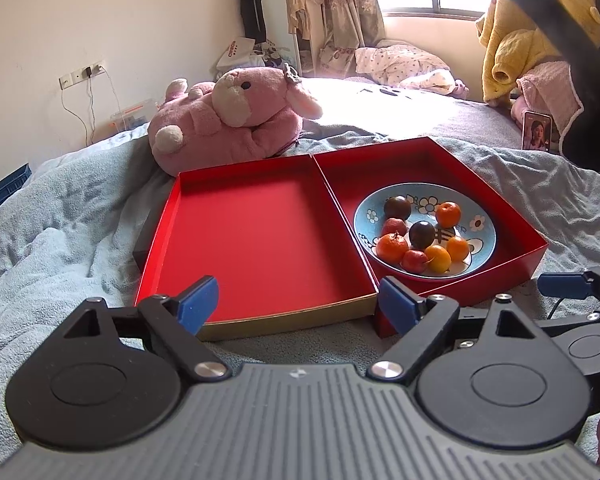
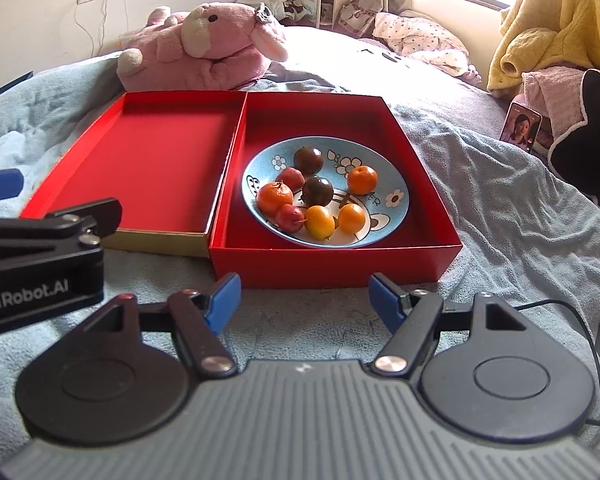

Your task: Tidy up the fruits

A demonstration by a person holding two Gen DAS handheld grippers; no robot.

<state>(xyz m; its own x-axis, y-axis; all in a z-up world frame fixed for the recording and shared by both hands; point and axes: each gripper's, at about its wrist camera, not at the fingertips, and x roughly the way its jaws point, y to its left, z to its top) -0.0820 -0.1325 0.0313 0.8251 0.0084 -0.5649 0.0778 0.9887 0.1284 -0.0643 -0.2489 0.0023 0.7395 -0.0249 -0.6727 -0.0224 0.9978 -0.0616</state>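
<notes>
A blue flowered bowl holds several small fruits: orange ones, dark ones, red ones and a yellow one. It stands in the right red box half; the left half is bare. The bowl also shows in the left wrist view. My left gripper is open and empty at the left half's near edge. My right gripper is open and empty just before the right half.
The boxes lie on a blue-grey blanket on a bed. A pink plush rabbit lies behind the boxes. A phone leans at the right beside yellow and pink clothing. A dark strap hangs at upper right.
</notes>
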